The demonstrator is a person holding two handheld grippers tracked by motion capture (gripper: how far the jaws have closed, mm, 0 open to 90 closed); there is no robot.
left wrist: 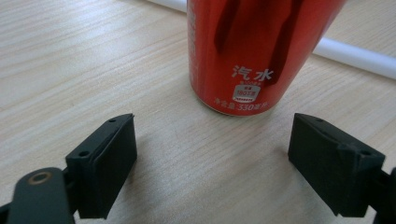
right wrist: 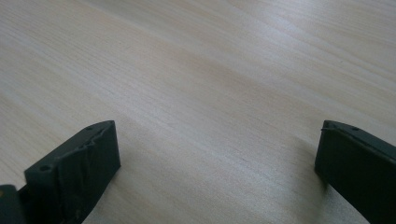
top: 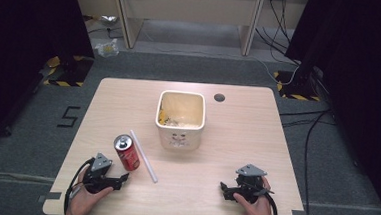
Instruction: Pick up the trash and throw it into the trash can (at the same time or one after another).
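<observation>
A red soda can (top: 127, 152) stands upright on the wooden table (top: 236, 140), left of centre. Just in front of it my left gripper (top: 122, 179) rests near the front edge, open, its jaws wide apart. In the left gripper view the can (left wrist: 252, 56) rises close ahead of the gripper (left wrist: 212, 161), apart from both jaws. A white straw-like tube (top: 143, 156) lies beside the can, and crosses behind it (left wrist: 355, 53). My right gripper (top: 223, 189) sits at the front right, open over bare wood (right wrist: 215, 158).
A cream square bin (top: 180, 119) with scraps inside stands at the table's middle. A round cable hole (top: 219, 97) is at the back. Desk legs, cables and black curtains surround the table on the floor beyond.
</observation>
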